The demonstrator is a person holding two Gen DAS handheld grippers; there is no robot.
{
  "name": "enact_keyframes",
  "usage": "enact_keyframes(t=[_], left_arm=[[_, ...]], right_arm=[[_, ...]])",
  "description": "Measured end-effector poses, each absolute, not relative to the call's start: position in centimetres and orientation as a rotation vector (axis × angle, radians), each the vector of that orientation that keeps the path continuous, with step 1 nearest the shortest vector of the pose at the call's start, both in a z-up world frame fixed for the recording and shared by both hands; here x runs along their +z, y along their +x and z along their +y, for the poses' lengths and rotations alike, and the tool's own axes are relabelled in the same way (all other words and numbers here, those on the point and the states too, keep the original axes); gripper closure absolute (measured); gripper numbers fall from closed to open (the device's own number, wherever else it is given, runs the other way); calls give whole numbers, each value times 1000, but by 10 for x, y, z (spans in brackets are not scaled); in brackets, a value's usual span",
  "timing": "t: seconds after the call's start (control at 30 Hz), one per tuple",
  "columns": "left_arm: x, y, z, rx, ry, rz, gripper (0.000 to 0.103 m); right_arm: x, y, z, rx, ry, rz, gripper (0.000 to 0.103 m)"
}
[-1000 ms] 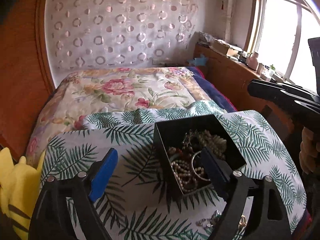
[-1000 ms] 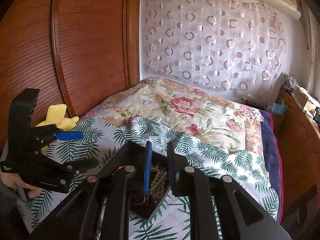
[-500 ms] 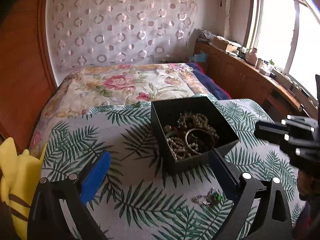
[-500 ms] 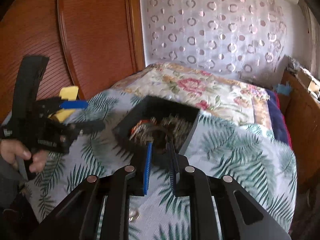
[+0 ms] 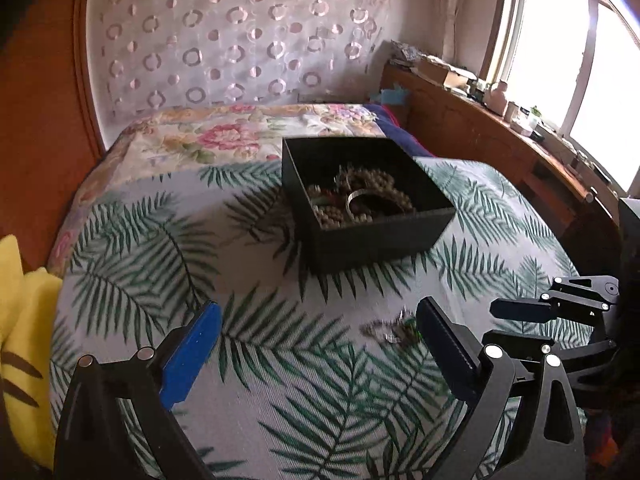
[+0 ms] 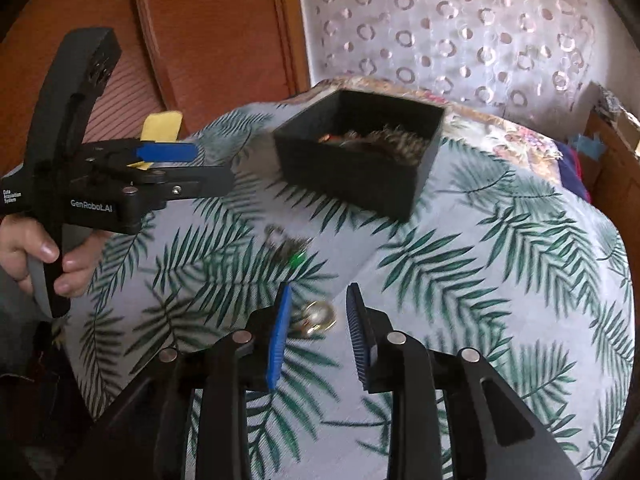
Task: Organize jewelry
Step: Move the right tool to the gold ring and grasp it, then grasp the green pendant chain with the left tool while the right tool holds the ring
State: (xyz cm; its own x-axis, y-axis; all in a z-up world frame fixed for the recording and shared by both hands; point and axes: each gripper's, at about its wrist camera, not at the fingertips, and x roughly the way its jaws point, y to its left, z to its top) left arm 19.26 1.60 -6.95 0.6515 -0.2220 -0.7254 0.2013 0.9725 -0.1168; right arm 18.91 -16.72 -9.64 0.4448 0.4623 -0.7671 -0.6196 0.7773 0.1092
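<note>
A bed (image 5: 248,140) with a floral quilt carries a white cloth printed with green palm fronds (image 5: 160,248), spread over its near end. On that cloth sits an open, square black cardboard box (image 5: 372,236), holding a heap of beaded necklaces and a metal bangle (image 5: 362,200). The left gripper (image 5: 316,340) hovers above the cloth with its fingers spread wide and nothing between them. The right gripper (image 6: 318,332) points down at the cloth, its fingers opening, a small gold-coloured ring (image 6: 318,316) lying between them, untouched. Just beyond the ring lies a blurred tangle of silvery jewelry with a green stone (image 6: 290,246), near the box.
</note>
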Motion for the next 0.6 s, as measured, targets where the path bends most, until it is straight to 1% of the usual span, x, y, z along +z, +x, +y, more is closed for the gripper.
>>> enact_keyframes(t=[0.3, 0.47, 0.5, 0.53, 0.6], left_arm=[[-86, 179, 16, -247, -30, 866, 9], [-89, 178, 12, -254, -26, 876, 9], [-90, 178, 12, -254, -26, 877, 9], [-89, 179, 11, -255, -25, 878, 9], [-91, 180, 9, -257, -24, 882, 9]], right_arm=[[-114, 189, -160, 651, -242, 925, 72], [-118, 185, -154, 633, -290, 909, 73], [-118, 185, -154, 628, -301, 902, 77], [-118, 184, -153, 619, -316, 894, 85], [-117, 185, -155, 624, -311, 895, 86]])
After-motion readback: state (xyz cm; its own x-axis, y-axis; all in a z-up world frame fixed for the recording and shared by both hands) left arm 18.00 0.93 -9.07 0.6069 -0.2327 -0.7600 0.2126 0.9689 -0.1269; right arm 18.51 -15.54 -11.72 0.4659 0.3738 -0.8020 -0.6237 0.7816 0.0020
